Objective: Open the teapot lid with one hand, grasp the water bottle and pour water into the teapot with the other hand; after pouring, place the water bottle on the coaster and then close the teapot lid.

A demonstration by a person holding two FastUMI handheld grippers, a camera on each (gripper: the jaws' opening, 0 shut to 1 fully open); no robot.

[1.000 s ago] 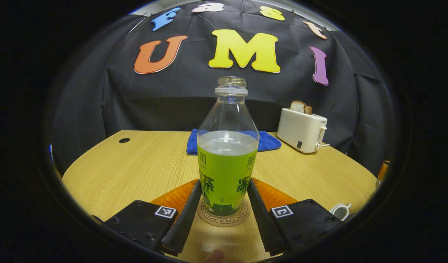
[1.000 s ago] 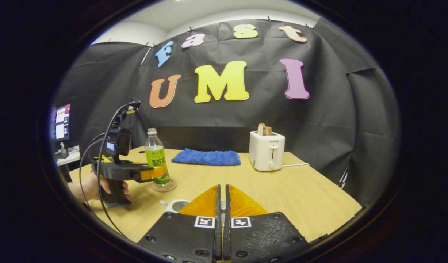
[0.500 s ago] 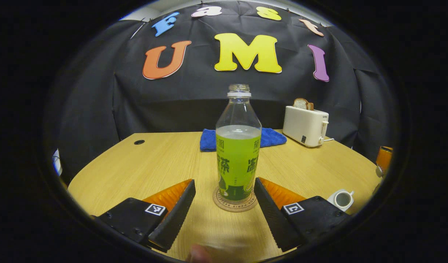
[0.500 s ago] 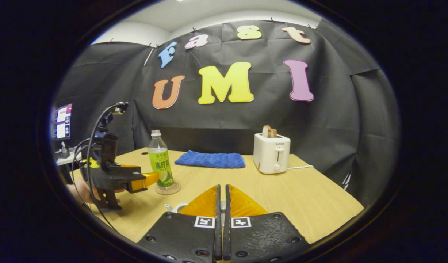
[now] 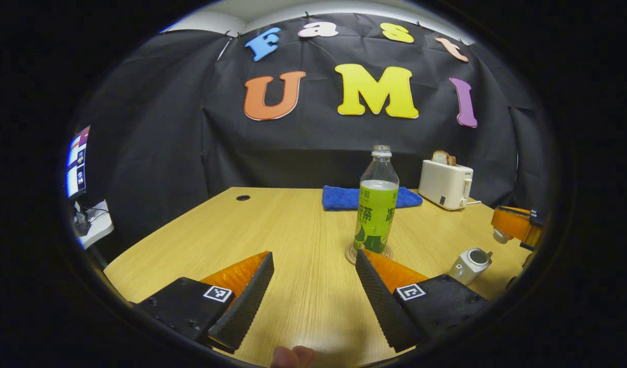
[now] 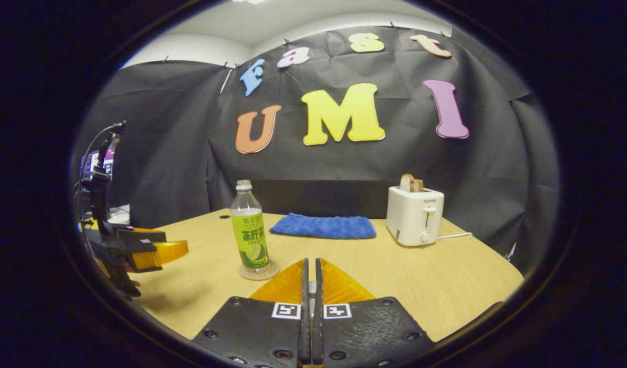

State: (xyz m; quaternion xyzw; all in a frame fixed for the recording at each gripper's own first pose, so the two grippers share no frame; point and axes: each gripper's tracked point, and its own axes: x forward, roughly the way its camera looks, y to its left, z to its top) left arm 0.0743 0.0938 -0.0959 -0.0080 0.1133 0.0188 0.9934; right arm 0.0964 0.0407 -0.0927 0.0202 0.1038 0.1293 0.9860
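Bottle (image 5: pixel 376 204) upright on coaster (image 5: pixel 367 254), mid worktop (image 5: pixel 272 225), cap off. Left gripper (image 5: pixel 313 278) fingers apart, empty, near bottle. Right gripper (image 6: pixel 311 286) fingers together; lid between them, cannot tell. Teapot (image 5: pixel 469 263) near right edge, mouth open. Step judged: closing lid. Next: centre right gripper above mouth, lower.

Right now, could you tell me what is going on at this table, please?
A person is working with two handheld grippers on a tea-pouring job. The water bottle stands upright on the coaster, uncapped and part full, with nothing gripping it. The left gripper is open, short of the bottle. The right gripper has its fingers closed together; in the left gripper view it is near the teapot, whose top is open, so closing the lid appears to be what remains.
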